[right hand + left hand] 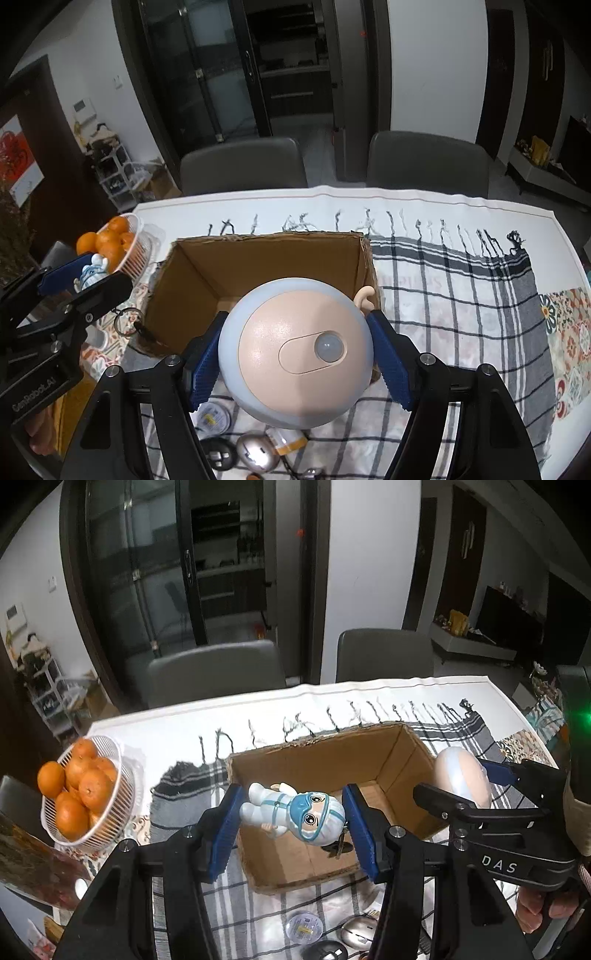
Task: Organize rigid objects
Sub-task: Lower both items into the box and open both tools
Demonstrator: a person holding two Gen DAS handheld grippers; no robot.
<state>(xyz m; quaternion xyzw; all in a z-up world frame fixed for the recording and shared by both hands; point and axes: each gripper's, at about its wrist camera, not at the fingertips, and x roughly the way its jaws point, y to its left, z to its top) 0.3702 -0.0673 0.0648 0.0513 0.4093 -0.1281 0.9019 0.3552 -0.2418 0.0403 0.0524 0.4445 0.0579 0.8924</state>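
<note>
Over the cardboard box (266, 266), the right gripper (295, 363) clamped the round lamp (295, 350) above the near-right wall; the left gripper (291, 819) pinched the figurine (295, 812). Releasing now risked the lamp catching the rim, tumbling outside.

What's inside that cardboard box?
The cardboard box shows only bare walls and floor. The figurine and round lamp, held in front, cover part of the floor.
</note>
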